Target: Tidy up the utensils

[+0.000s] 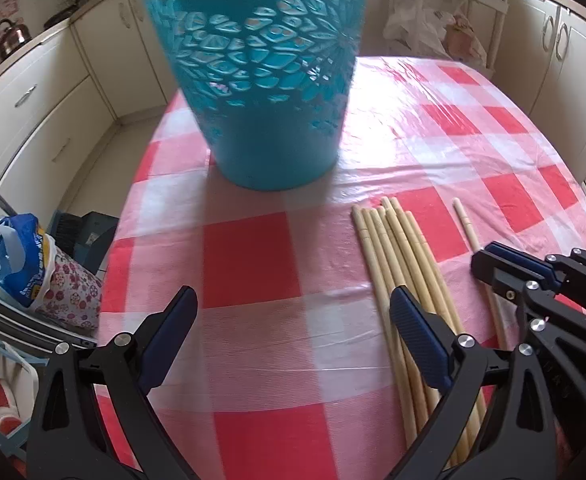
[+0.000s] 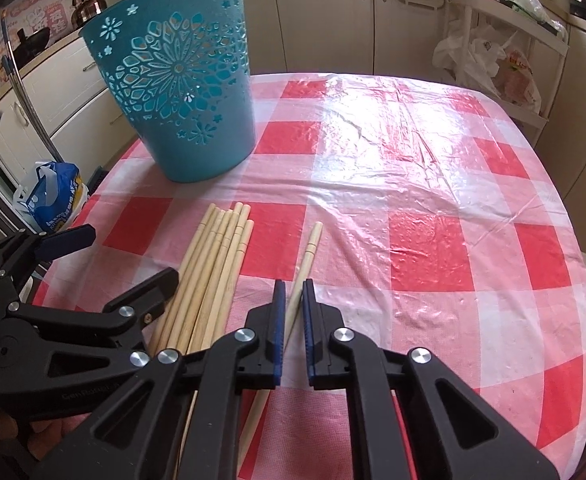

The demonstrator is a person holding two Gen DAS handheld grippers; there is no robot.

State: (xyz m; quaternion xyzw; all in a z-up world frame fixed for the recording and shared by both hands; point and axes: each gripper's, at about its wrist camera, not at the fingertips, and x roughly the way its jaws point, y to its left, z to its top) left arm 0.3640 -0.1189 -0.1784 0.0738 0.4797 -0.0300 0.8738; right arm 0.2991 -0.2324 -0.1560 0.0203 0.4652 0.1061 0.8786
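Observation:
A teal cut-out basket [image 1: 269, 80] stands upright on the red-and-white checked table [image 1: 253, 320]; it also shows in the right wrist view [image 2: 181, 92]. A bundle of several pale wooden chopsticks [image 1: 397, 264] lies on the cloth, also in the right wrist view [image 2: 213, 276]. One single chopstick [image 2: 307, 256] lies apart to its right, seen too in the left wrist view [image 1: 467, 224]. My left gripper [image 1: 293, 320] is open and empty, left of the bundle. My right gripper [image 2: 293, 308] has its jaws nearly closed around the single chopstick, low over the table.
Cream kitchen cabinets [image 2: 325, 12] ring the table. A blue plastic bag [image 1: 21, 264] and a floral bag sit on the floor at left. A rack with white bags [image 2: 489, 52] stands at back right. A kettle [image 2: 87, 8] sits on the counter.

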